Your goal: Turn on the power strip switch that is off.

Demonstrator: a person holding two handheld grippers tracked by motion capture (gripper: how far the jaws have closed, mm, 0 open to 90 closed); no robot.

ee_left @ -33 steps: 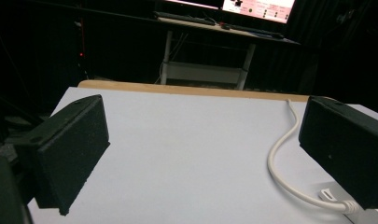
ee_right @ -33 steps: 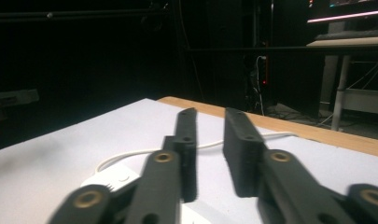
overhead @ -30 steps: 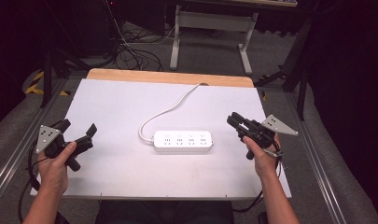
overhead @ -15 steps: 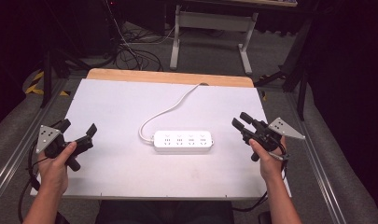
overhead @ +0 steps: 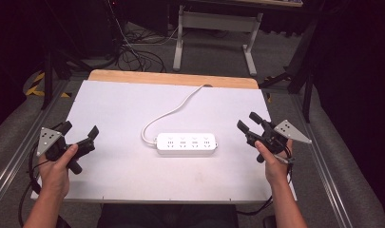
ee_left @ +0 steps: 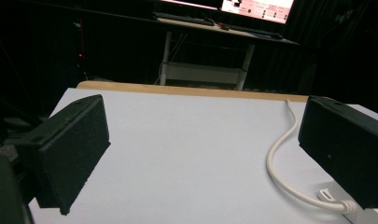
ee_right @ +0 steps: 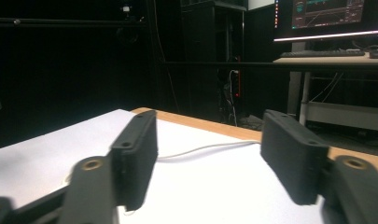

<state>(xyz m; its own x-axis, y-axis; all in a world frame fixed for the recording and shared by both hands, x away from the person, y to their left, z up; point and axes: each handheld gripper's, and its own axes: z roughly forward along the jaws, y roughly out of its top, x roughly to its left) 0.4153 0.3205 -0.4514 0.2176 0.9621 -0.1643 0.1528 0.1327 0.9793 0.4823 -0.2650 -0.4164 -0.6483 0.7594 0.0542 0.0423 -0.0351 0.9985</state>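
- We see the white power strip (overhead: pixel 187 144) lying flat mid-table, untouched, its cord (overhead: pixel 173 111) curling away to the wooden far edge (overhead: pixel 173 78); the handling is all left to do.
- Left of the strip, well apart, our left gripper (overhead: pixel 79 134) hovers, jaws spread and empty.
- Right of the strip, near its end, our right gripper (overhead: pixel 247 122) has just been opening, nothing between its jaws.
- The left gripper view adds the cord's strain relief (ee_left: pixel 346 205); the right gripper view shows a lit monitor (ee_right: pixel 327 16) beyond the table.

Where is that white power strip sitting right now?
In the high view the white power strip lies flat near the middle of the white table, between the left gripper and the right gripper, touching neither; its cord curls toward the far edge.
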